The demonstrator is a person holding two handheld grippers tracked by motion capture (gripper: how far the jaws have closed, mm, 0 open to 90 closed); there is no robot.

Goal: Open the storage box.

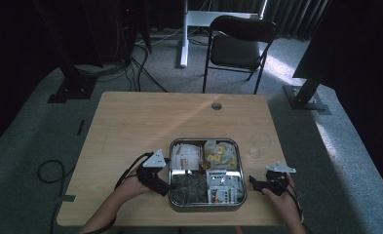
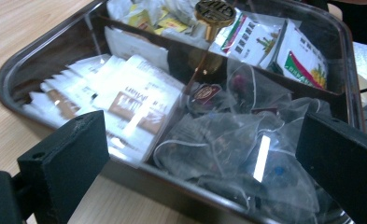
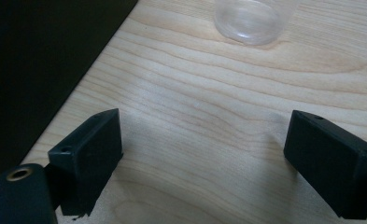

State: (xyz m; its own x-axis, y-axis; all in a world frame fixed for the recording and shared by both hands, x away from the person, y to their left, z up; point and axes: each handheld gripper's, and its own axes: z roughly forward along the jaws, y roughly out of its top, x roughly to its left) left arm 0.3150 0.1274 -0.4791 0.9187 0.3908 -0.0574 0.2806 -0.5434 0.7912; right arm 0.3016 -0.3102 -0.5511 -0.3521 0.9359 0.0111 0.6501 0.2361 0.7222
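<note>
I held the left hand-held gripper point(image 1: 165, 187) wide open and empty at the tray point(image 1: 207, 207) by the surface's near edge, framing the clear tea bags point(image 2: 228, 144) for a pick. The right hand-held gripper point(image 1: 254, 184), equally spread and empty, waited near the clear cup point(image 3: 251, 21).

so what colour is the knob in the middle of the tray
Gold knob, clearest in the left gripper view.
</note>
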